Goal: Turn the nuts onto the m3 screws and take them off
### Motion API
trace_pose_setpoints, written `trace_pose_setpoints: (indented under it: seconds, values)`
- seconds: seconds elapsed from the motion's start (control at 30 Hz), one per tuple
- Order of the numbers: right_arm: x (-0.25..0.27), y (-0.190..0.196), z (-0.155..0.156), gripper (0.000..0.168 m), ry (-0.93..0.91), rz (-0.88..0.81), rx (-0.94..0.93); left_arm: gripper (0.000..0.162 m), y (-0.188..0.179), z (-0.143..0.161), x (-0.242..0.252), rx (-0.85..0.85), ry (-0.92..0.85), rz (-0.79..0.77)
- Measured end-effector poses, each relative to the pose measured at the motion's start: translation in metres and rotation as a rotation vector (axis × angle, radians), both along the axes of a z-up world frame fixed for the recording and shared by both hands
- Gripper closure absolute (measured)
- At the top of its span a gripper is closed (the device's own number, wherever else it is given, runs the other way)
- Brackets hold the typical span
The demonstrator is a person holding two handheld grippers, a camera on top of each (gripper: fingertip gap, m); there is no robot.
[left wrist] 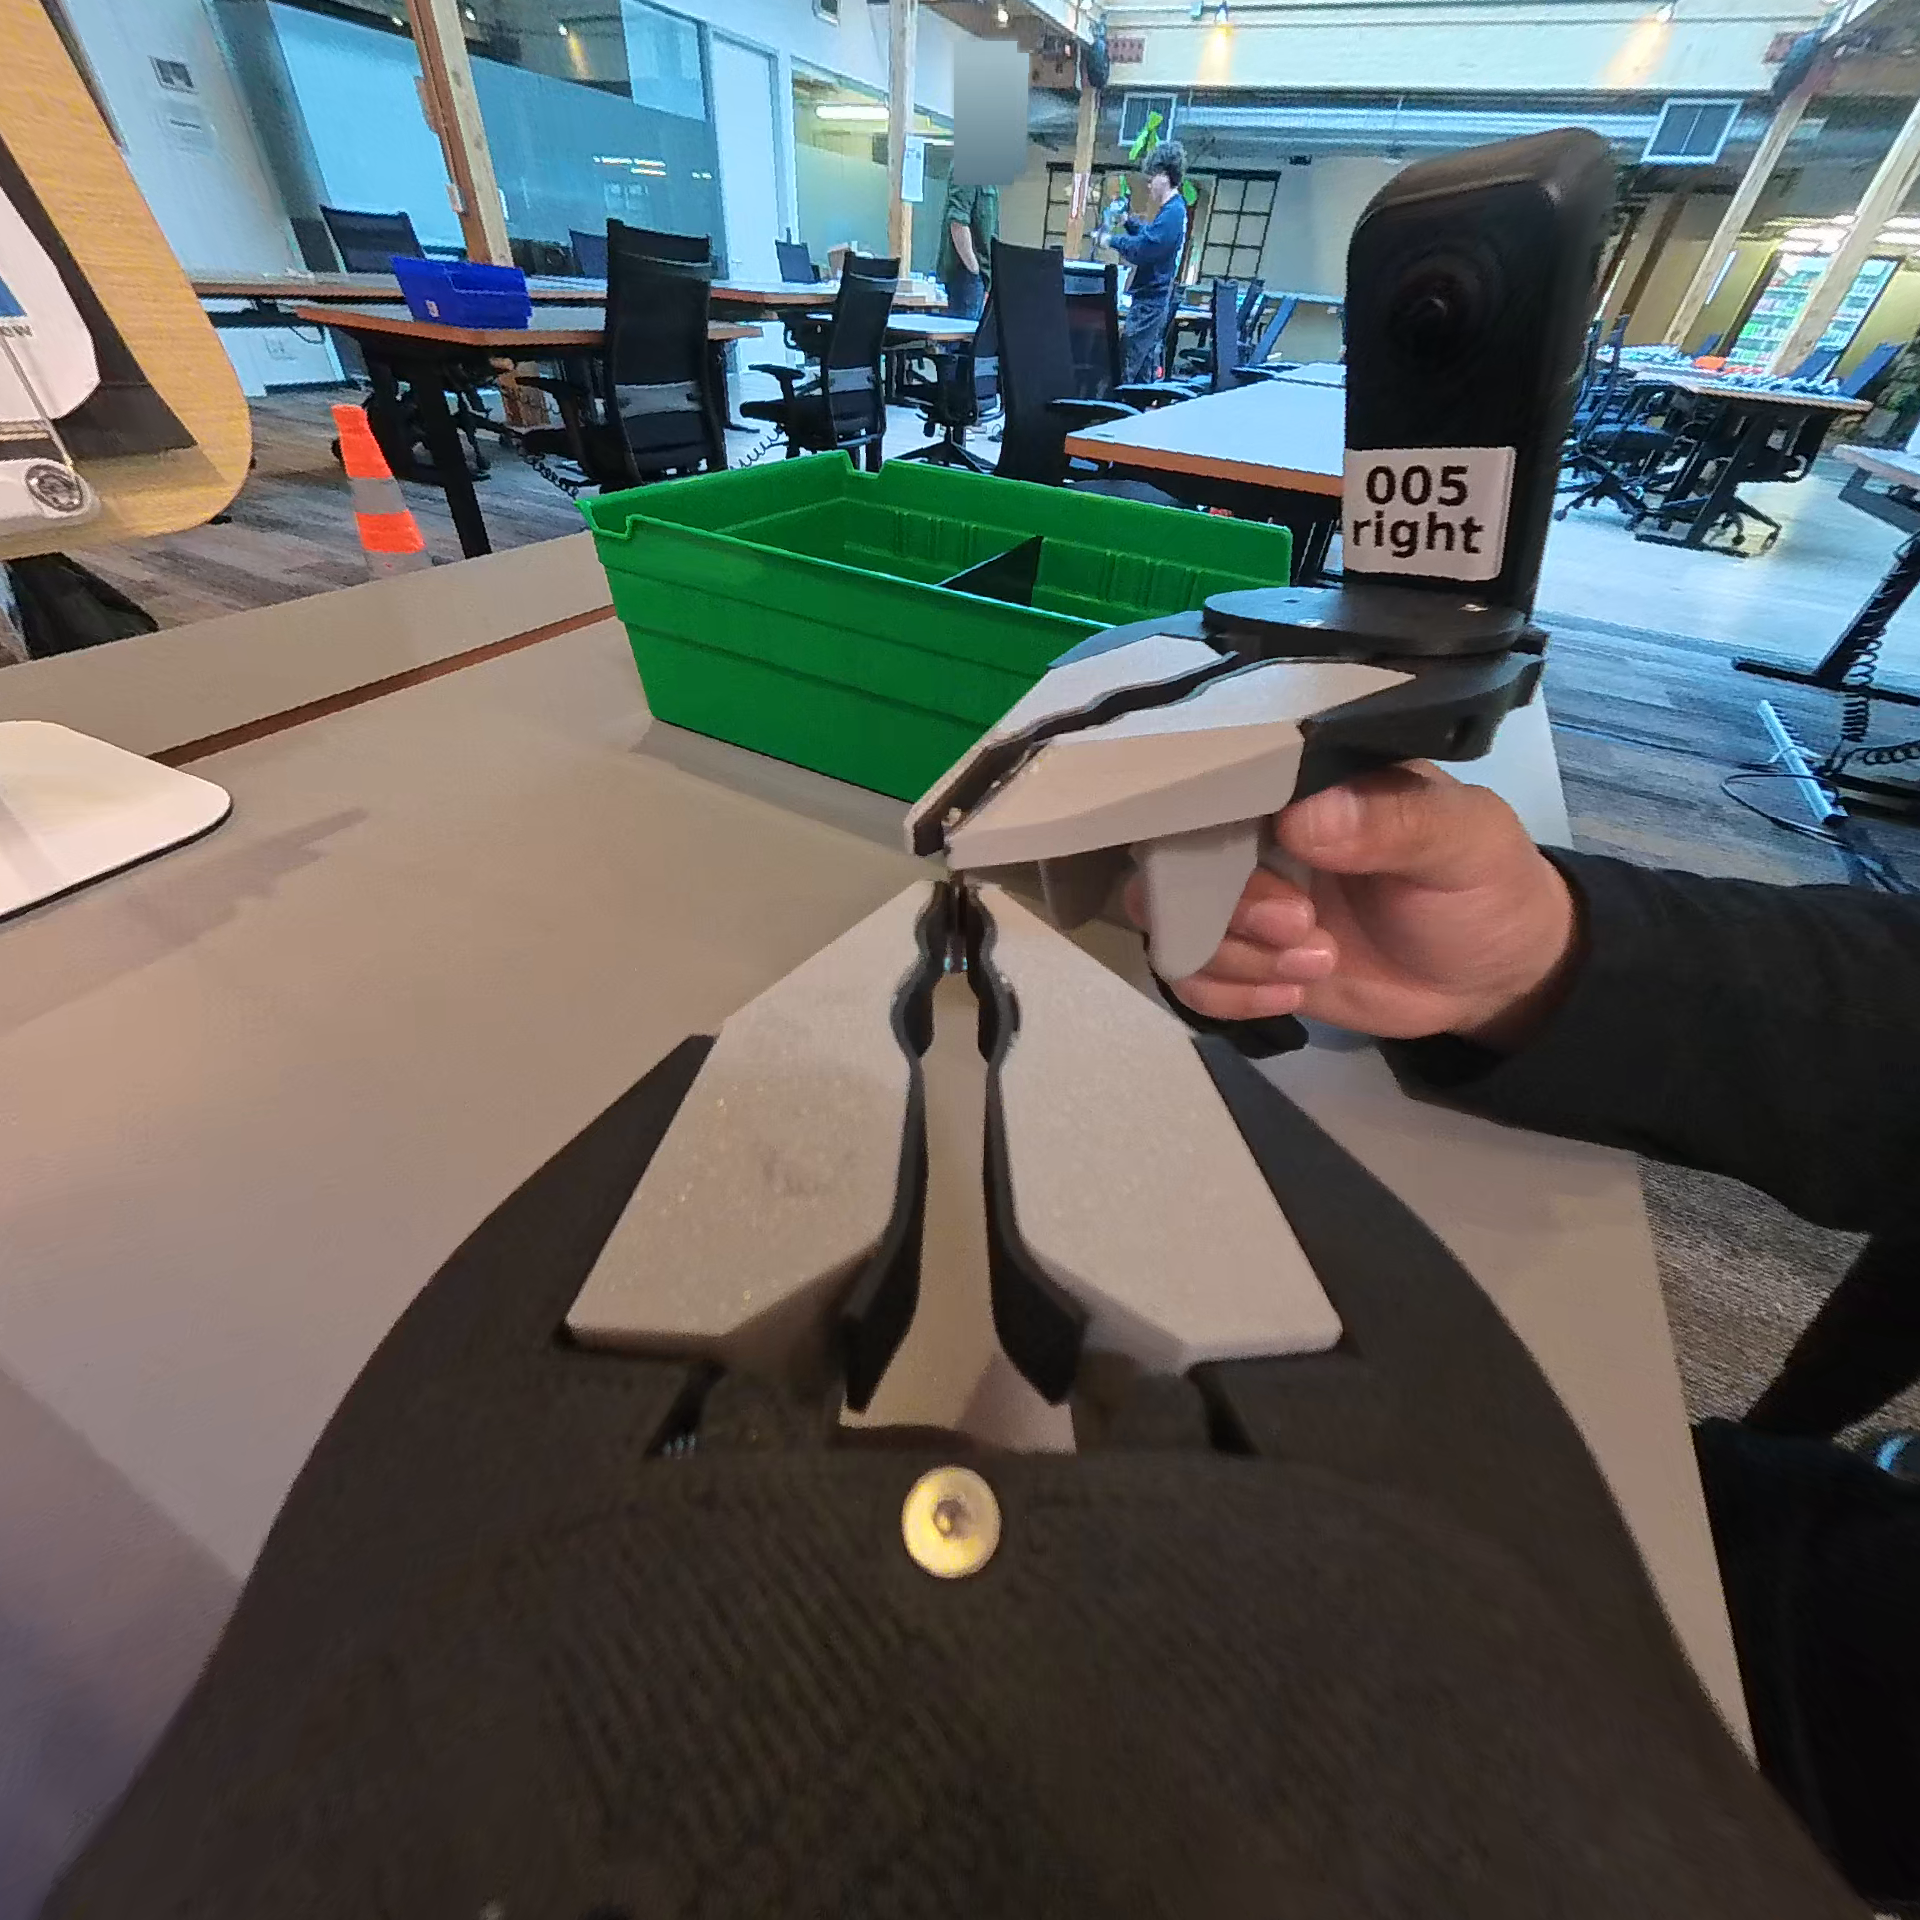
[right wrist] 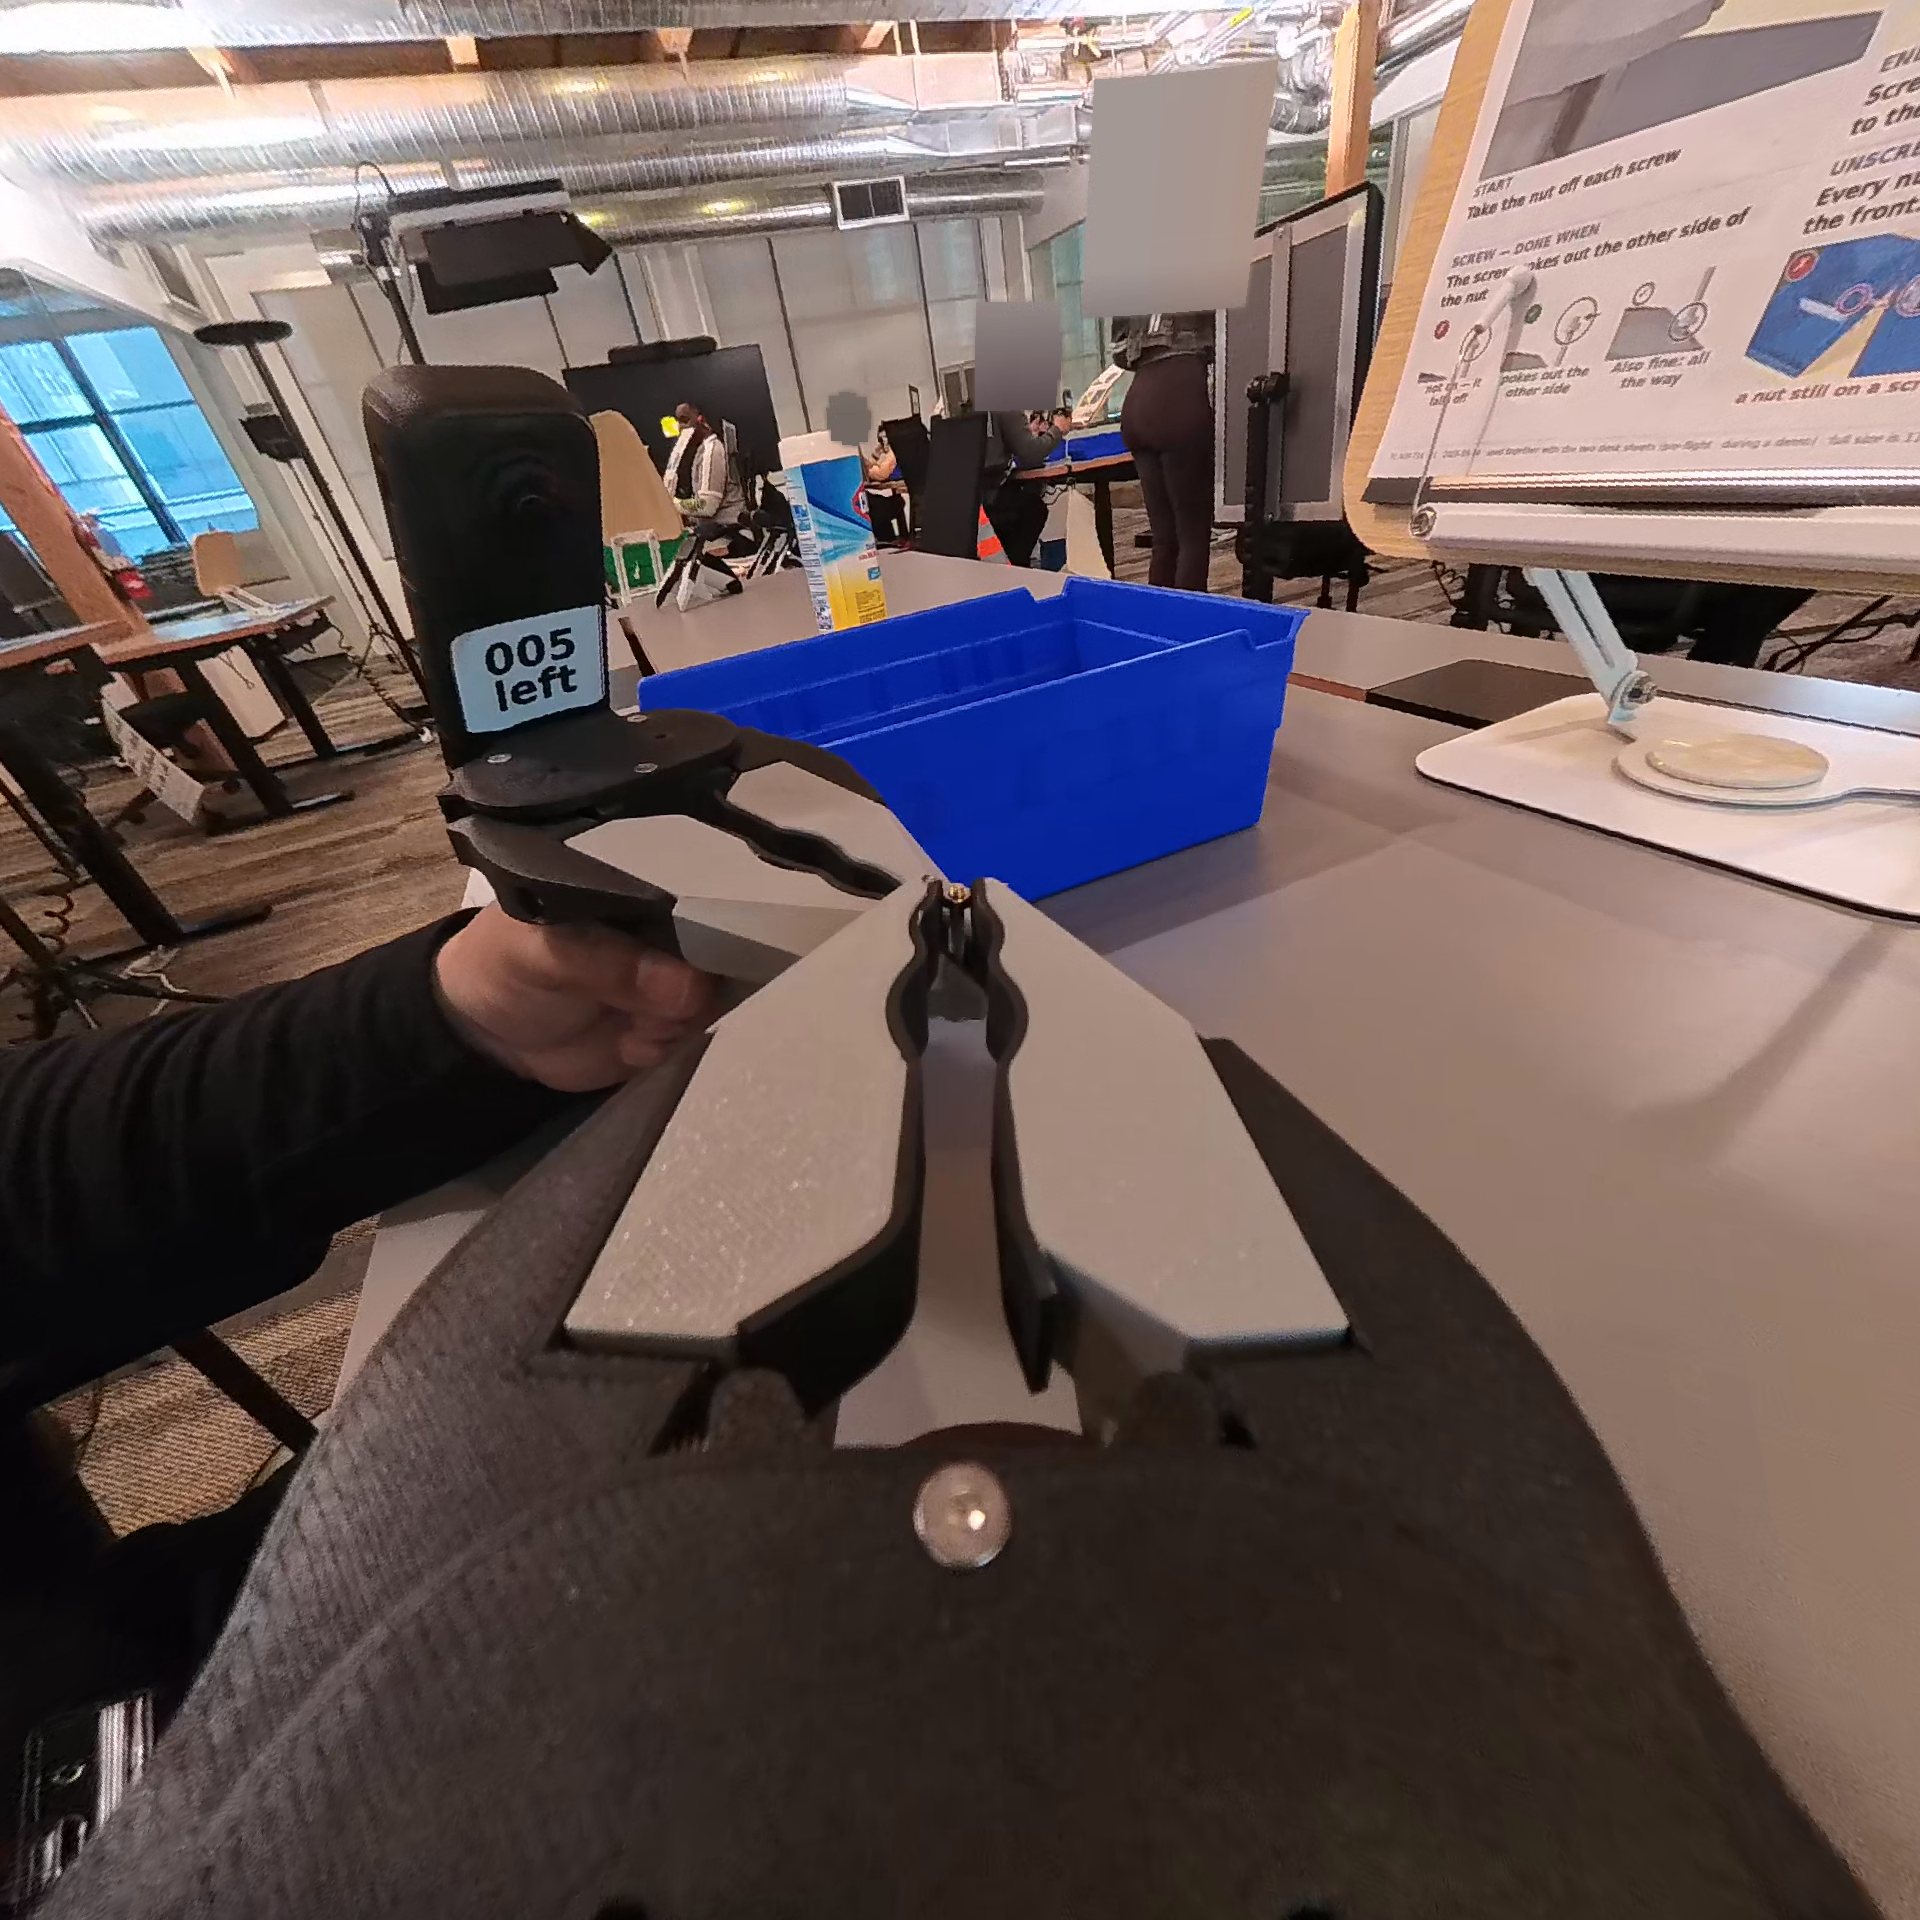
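Note:
Both grippers meet tip to tip above the grey table (left wrist: 364,1039). In the left wrist view my left gripper (left wrist: 951,914) is shut on a small dark screw (left wrist: 951,948) that lies along its fingers. The right gripper (left wrist: 935,844) comes in from the right, held by a hand, its tips touching the left tips from above. In the right wrist view my right gripper (right wrist: 954,906) is shut on a tiny brass-coloured piece (right wrist: 954,890), apparently the nut. The left gripper (right wrist: 902,885) reaches in from the left, its tips hidden behind the right fingers.
A green bin (left wrist: 831,665) with a black divider stands just beyond the grippers in the left wrist view. A blue bin (right wrist: 1039,748) stands beyond them in the right wrist view. A white stand base (right wrist: 1662,790) with an instruction sheet is at the right, and a wipes canister (right wrist: 836,540) behind.

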State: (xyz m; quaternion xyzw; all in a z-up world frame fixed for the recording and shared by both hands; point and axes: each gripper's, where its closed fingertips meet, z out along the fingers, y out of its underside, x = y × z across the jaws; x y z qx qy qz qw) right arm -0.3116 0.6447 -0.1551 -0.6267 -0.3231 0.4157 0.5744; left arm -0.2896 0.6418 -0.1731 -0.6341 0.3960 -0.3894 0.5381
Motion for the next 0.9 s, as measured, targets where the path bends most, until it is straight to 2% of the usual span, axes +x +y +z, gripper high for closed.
trace_pose_setpoints:
  seconds: [0.2, 0.33, 0.6, 0.73, 0.9]
  values:
    - [0.000, 0.001, 0.000, 0.166, 0.005, -0.004, -0.002, 0.162, 0.002, -0.001, -0.001, 0.016, 0.022, 0.011]
    - [0.006, 0.006, 0.003, 0.155, 0.030, -0.041, -0.005, 0.162, 0.011, 0.001, -0.009, 0.011, 0.007, 0.069]
    - [-0.004, -0.006, 0.003, 0.155, -0.001, 0.020, 0.035, 0.162, 0.010, 0.000, -0.008, 0.015, 0.024, 0.066]
    - [-0.002, -0.005, 0.005, 0.160, 0.020, 0.018, 0.027, 0.162, 0.008, 0.002, -0.008, 0.022, 0.014, 0.053]
    - [0.002, -0.001, 0.007, 0.157, 0.025, -0.017, 0.037, 0.162, 0.007, 0.000, -0.006, 0.030, 0.032, 0.051]
